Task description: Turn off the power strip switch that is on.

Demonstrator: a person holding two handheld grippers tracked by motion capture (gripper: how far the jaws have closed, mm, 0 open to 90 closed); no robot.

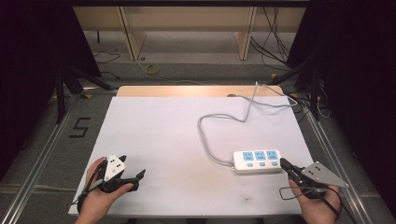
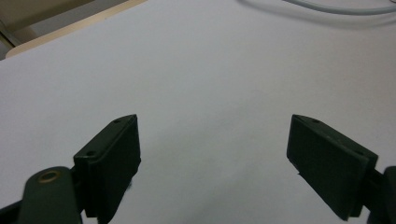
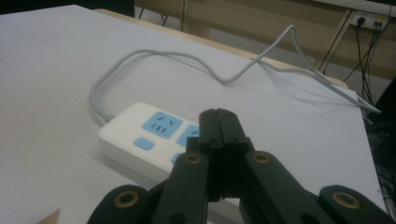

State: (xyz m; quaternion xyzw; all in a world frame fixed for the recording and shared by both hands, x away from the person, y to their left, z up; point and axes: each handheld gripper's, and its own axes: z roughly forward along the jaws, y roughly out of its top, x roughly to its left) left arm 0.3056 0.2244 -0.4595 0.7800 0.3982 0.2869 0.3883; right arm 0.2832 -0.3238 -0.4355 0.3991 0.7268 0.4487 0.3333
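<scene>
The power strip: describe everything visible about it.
The power strip is a white, plastic-looking block lying flat near the table's right front. It has three blue sockets in a row, each with a blue button. A grey cable leaves its left end and loops toward the far edge. The right gripper, jaws closed, is at its right end.

High view: fixed overhead on the near side, facing forward and down, covers the whole white table [image 1: 154, 135] plus the floor beyond. Left gripper view: low and close to the tabletop, looking across bare table toward a far stretch of the grey cable [image 2: 336, 8]. Right gripper view: low, close behind the power strip [image 3: 140, 135], facing far. All three share the cable and table.
</scene>
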